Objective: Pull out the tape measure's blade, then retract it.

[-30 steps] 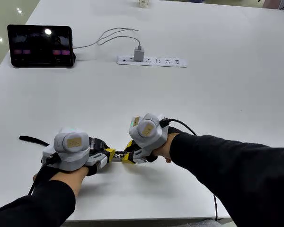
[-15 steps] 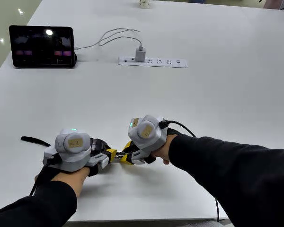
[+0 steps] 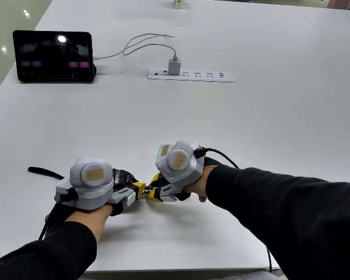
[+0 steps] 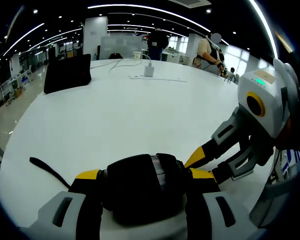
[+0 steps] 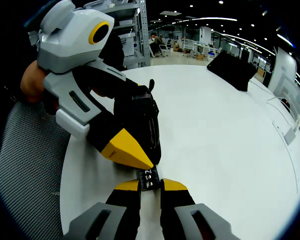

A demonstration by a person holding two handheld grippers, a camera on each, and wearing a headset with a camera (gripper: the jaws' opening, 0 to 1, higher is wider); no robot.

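the left gripper [image 3: 131, 190] clamps the black tape measure [image 4: 142, 192] near the white table's [image 3: 251, 116] front edge, while the right gripper [image 5: 150, 187] pinches its barely drawn blade [image 5: 147, 178].

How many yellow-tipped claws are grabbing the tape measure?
2. The grey, yellow-tipped left gripper clamps the black tape measure case near the white table's front edge; the matching right gripper pinches its blade beside it.
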